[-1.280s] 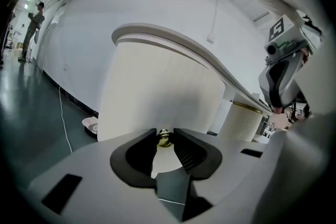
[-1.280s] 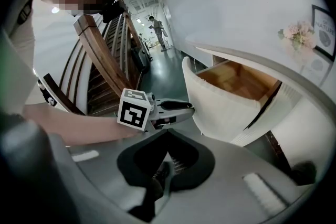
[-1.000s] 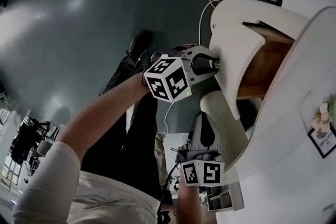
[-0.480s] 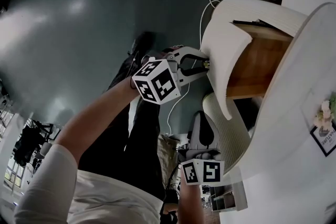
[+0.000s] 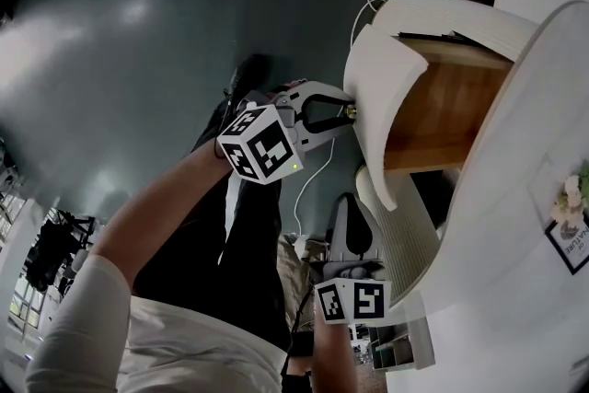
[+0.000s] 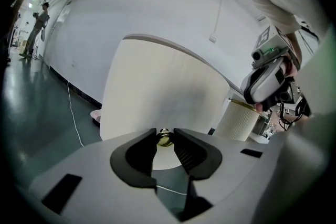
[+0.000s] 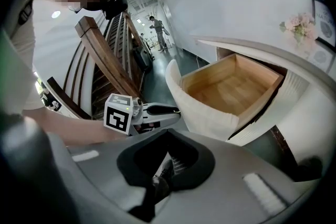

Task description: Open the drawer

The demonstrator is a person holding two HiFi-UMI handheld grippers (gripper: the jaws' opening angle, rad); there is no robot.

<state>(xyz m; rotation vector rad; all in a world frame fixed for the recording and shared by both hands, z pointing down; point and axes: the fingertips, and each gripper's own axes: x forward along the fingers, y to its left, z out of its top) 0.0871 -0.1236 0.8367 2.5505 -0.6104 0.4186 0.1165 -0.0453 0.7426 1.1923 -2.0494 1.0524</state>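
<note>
Shows the left gripper (image 6: 165, 135) with both pads (image 6: 151, 143) pinching a small brass knob (image 6: 164, 138), and so neither fully spread nor fully pressed together. Places that knob at the middle of the cream front panel (image 5: 375, 97) of the drawer (image 5: 442, 110), straight ahead of the jaws and touching them. Finds the drawer already well out of the white cabinet (image 5: 515, 198), with a sliding axis that runs out of the cabinet and back along the gripper's own pointing line. Judges any further pull to lie straight back along that line, without twist.

Leaves the right gripper (image 7: 167, 139) idle, jaws pressed together on nothing, lower down and well apart from the knob, near the ribbed lower front (image 5: 398, 230). Makes the left gripper the nearer, and the only one engaged.

Gives, in the left gripper view, the pinch itself but only a blank panel behind it. Gives, in the right gripper view, the empty wooden interior (image 7: 231, 89) and the length of drawer exposed, neither visible from the left.
</note>
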